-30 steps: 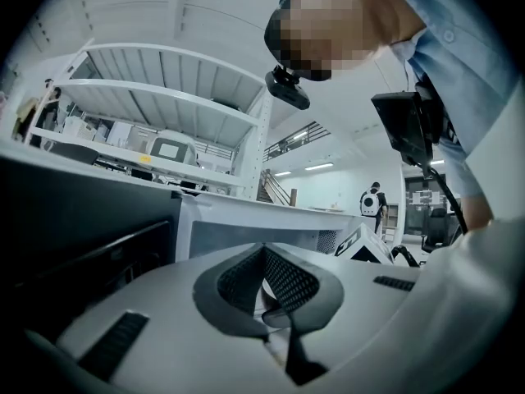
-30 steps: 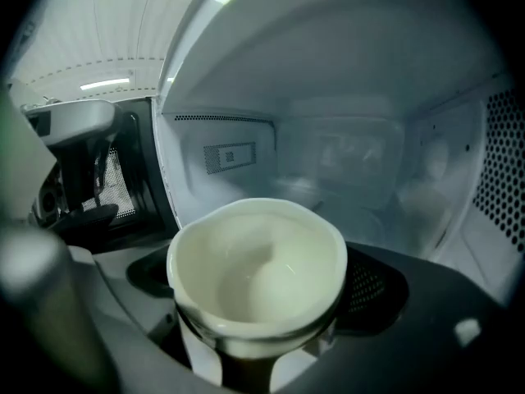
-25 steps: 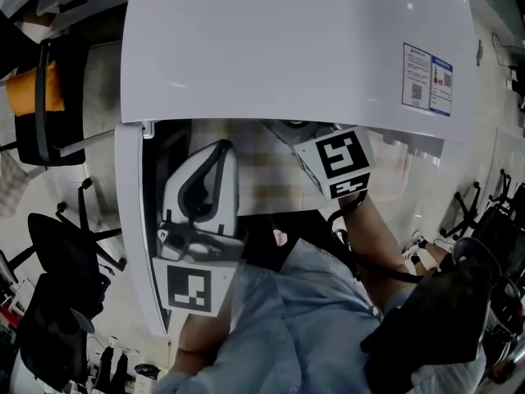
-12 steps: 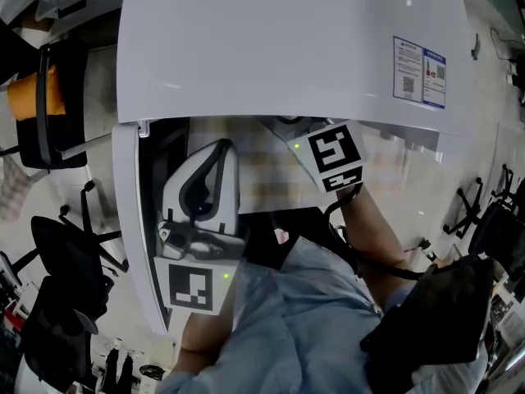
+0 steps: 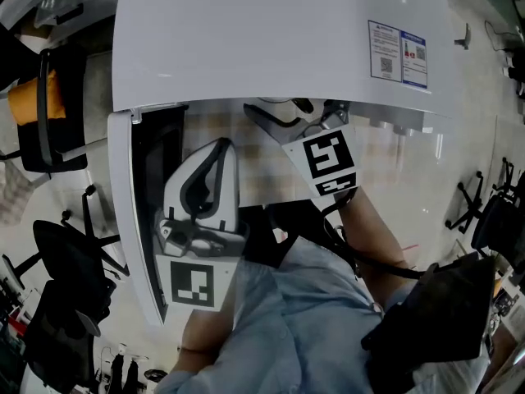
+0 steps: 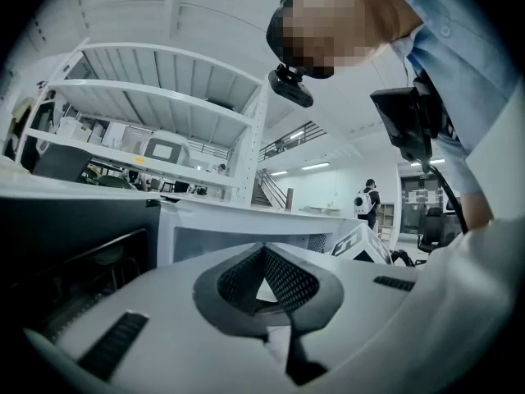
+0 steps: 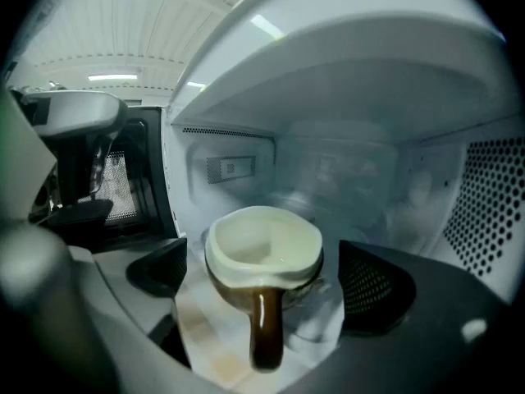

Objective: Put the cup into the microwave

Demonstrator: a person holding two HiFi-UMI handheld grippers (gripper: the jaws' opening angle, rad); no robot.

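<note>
The brown, cream-lined cup (image 7: 262, 249) stands in the microwave (image 7: 361, 154) between the spread right tongs (image 7: 262, 277), untouched. The left tongs (image 6: 264, 281) are pressed together.

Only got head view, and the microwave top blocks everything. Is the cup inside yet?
Observer: Yes. Right gripper view shows the cup upright inside the microwave, handle toward the camera.
Operator: Gripped?
Observer: No. The right gripper is open, its fingers clear of the cup on both sides.
Operator: Left?
Observer: The left gripper is shut, nothing in it.
</note>
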